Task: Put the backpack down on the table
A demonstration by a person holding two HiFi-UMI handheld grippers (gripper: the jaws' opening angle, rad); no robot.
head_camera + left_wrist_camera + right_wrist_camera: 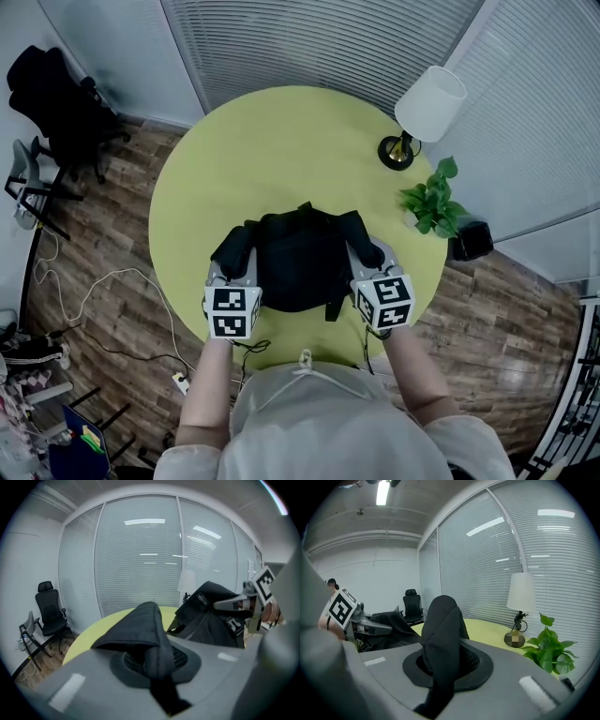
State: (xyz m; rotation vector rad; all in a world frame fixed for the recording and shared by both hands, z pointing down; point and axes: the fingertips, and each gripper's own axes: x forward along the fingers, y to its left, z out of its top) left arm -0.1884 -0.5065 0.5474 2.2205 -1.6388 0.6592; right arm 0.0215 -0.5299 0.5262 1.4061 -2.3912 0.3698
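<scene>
Seen from above, a person stands at a round yellow-green counter (pixel 281 131) and holds a black fabric backpack (pixel 298 258) over its near half, between the two hands. The left gripper (pixel 231 277) is clenched on a padded black shoulder strap (pixel 146 626) at the bag's left side. The right gripper (pixel 373 274) is clenched on the matching padded strap (pixel 440 620) at the bag's right side. In each gripper view a fold of strap stands pinched up between the jaws. Holding both sides at once likely keeps the soft bag level and steady for setting it down. Whether its base touches the counter cannot be told from these views. The backpack is dark all over, slumped and rounded, wider than it is deep, with a loose webbing tail (pixel 332 307) hanging at its near edge. A white-shaded table lamp (pixel 429 101) and a leafy green potted plant (pixel 431 202) stand well apart from it at the counter's far right, so the bag has room in the middle
</scene>
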